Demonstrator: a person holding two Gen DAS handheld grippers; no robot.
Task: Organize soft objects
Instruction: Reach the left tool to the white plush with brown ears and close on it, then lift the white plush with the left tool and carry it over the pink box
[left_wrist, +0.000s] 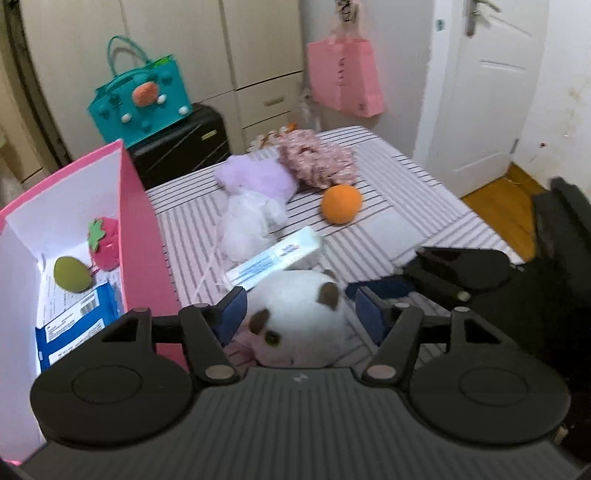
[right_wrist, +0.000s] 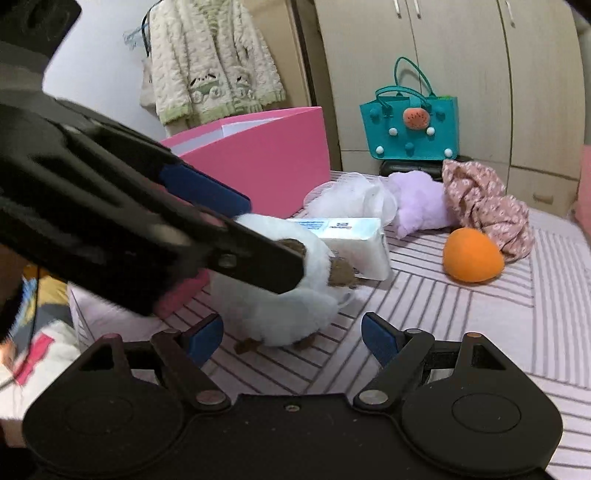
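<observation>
The left gripper (left_wrist: 299, 314) has its blue pads on both sides of a white plush toy (left_wrist: 295, 317) on the striped bed (left_wrist: 406, 206). I cannot tell if the pads squeeze it. The right gripper (right_wrist: 291, 338) is spread wide and holds nothing. It sits just beside the toy.

Behind the toy lies a tissue pack (left_wrist: 277, 258). To the left stands a pink box (left_wrist: 140, 221). Inside it are a green ball (left_wrist: 72, 275), a pink strawberry (left_wrist: 105, 240) and a blue packet (left_wrist: 74, 325). Farther back lie a white fluffy toy (left_wrist: 247, 221), a purple one (left_wrist: 258, 177), an orange ball (left_wrist: 340, 204) and a flowery cloth (left_wrist: 317, 158). A teal bag (left_wrist: 144, 99) stands far behind.
</observation>
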